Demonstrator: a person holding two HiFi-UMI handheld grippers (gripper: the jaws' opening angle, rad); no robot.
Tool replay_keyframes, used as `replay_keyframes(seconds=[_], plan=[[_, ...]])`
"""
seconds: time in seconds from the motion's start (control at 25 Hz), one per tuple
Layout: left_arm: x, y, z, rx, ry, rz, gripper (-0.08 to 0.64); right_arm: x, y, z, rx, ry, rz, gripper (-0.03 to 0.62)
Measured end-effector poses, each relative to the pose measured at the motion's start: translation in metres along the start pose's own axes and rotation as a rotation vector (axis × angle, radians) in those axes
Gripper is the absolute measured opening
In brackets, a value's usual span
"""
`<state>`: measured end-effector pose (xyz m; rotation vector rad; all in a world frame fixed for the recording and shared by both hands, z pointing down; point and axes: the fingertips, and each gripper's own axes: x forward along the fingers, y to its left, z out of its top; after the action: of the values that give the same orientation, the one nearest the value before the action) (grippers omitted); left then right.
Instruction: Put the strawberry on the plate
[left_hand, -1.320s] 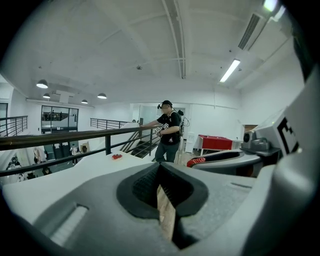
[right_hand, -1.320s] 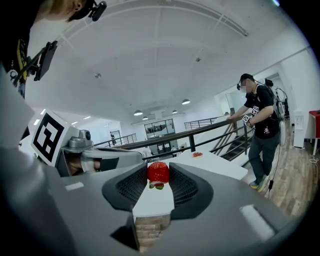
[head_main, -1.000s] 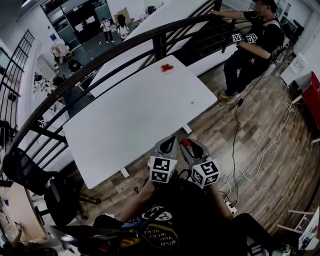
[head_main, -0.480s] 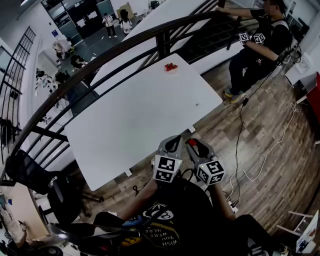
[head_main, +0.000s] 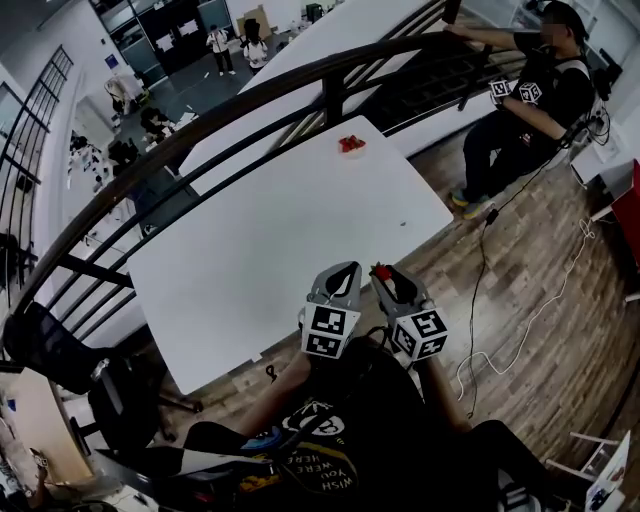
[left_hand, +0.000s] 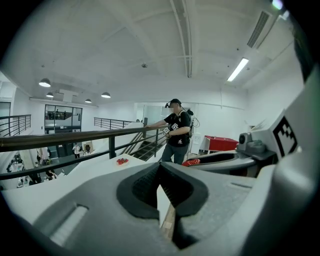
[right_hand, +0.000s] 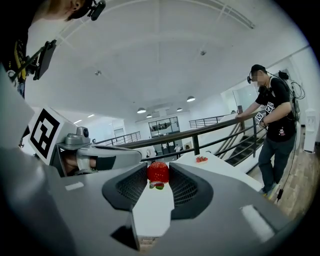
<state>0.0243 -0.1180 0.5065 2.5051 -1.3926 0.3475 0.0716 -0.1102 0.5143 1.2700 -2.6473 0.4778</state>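
My right gripper (right_hand: 158, 176) is shut on a red strawberry (right_hand: 158, 171), pinched between its dark pads at the tips. From the head view, this gripper (head_main: 382, 273) hovers over the near edge of the white table (head_main: 270, 250). My left gripper (head_main: 346, 272) sits close beside it on the left, with its jaws (left_hand: 160, 168) shut at the tips and nothing between them. A small plate (head_main: 351, 146) holding several red strawberries stands at the table's far end, well away from both grippers. It also shows as the plate (right_hand: 202, 159) ahead of the right jaws.
A dark metal railing (head_main: 250, 95) curves behind the table. A person (head_main: 520, 110) stands at the railing to the far right, above the wooden floor (head_main: 540, 280), where a white cable (head_main: 520, 330) lies. A black chair (head_main: 60, 350) stands at the left.
Both grippers have edged forward together to the table's near edge. The strawberry stays pinched in the right gripper. The head view has shifted slightly.
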Motion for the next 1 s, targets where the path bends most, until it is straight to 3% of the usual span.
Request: replay_keyframes(seconds=[0.28, 0.56, 0.72, 1.0], plan=[[0.012, 0.004, -0.007, -0.01, 0.022, -0.019, 0.005, 0.01, 0.0, -0.003, 0.02, 0.013, 0.002, 0.138], [0.048, 0.012, 0.013, -0.029, 0.008, -0.015, 0.005, 0.022, -0.028, 0.014, 0.007, 0.02, 0.006, 0.138], [0.067, 0.008, 0.026, 0.002, 0.007, -0.014, 0.005, 0.029, -0.048, 0.027, -0.009, 0.011, 0.011, 0.138], [0.098, 0.013, 0.038, -0.01, 0.002, 0.029, 0.005, 0.039, -0.074, 0.035, -0.006, 0.007, 0.045, 0.138]])
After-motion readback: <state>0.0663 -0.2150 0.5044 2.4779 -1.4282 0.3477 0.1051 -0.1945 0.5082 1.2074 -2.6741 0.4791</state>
